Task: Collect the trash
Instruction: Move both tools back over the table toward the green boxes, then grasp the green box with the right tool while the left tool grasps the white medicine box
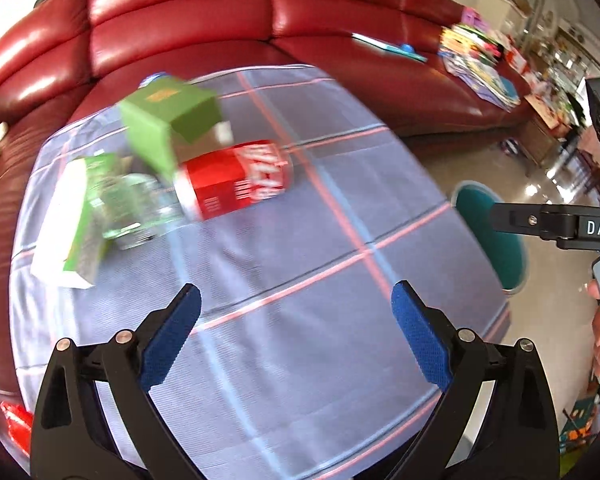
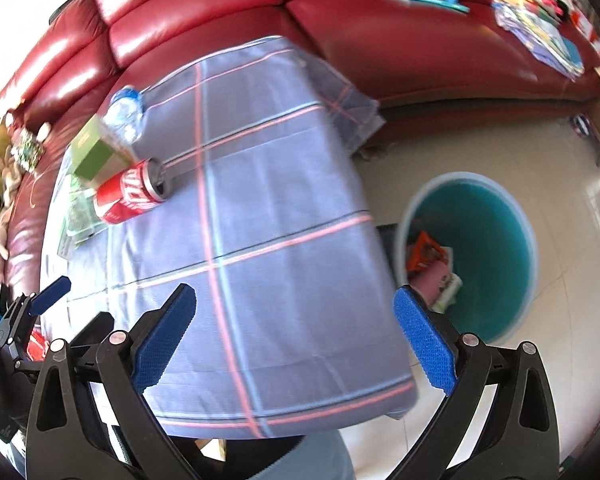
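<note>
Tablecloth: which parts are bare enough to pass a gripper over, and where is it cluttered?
Bare: the whole near and right part of the tablecloth, from the red can across to the edge above the teal bin. Crowded: the far-left corner, where the can, green box, plastic bottle and green carton cluster.

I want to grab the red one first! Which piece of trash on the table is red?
The soda can, lying on its side on the tablecloth. The green box touching it is green, and the plastic bottle is clear.
</note>
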Motion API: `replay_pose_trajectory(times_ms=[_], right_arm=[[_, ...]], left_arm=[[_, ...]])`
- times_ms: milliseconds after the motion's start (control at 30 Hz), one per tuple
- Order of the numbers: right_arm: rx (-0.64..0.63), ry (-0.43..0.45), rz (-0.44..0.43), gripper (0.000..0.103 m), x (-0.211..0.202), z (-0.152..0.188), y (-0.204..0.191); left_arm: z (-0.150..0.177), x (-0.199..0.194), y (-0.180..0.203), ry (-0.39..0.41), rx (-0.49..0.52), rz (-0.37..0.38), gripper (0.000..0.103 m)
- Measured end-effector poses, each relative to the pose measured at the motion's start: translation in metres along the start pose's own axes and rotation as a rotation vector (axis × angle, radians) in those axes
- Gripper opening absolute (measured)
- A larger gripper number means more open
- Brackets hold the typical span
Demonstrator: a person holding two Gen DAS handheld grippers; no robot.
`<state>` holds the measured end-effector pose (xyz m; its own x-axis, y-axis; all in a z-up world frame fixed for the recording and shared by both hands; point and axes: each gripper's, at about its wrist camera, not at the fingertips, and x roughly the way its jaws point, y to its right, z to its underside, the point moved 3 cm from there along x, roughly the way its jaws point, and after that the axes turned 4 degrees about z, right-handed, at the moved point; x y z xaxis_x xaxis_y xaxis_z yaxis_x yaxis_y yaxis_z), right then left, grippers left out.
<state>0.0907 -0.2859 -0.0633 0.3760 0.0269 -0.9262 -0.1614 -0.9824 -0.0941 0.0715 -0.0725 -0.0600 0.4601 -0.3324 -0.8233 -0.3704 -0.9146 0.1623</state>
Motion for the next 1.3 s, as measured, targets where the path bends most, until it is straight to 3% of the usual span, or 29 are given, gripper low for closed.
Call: replay_pose_trajectory(times_ms=[267, 667, 1300], right_arm=[[-0.083, -0.022, -0.002, 0.099, 0.008, -0.005, -0.059], [-0.216, -0.027, -0.007, 0.099, 0.021, -0.025, -0.148], [-0.373, -0.003, 0.007, 0.099, 0.050, -0.083, -0.230]], left_arm=[[0.016, -0.021, -0.074, 0.014, -0.091, -0.055, 0.092], [0.013, -0.031, -0.169, 0.027, -0.179, -0.137, 0.092], [-0.016, 0.032, -0.217, -0.070, -0.174, -0.130, 0.092]])
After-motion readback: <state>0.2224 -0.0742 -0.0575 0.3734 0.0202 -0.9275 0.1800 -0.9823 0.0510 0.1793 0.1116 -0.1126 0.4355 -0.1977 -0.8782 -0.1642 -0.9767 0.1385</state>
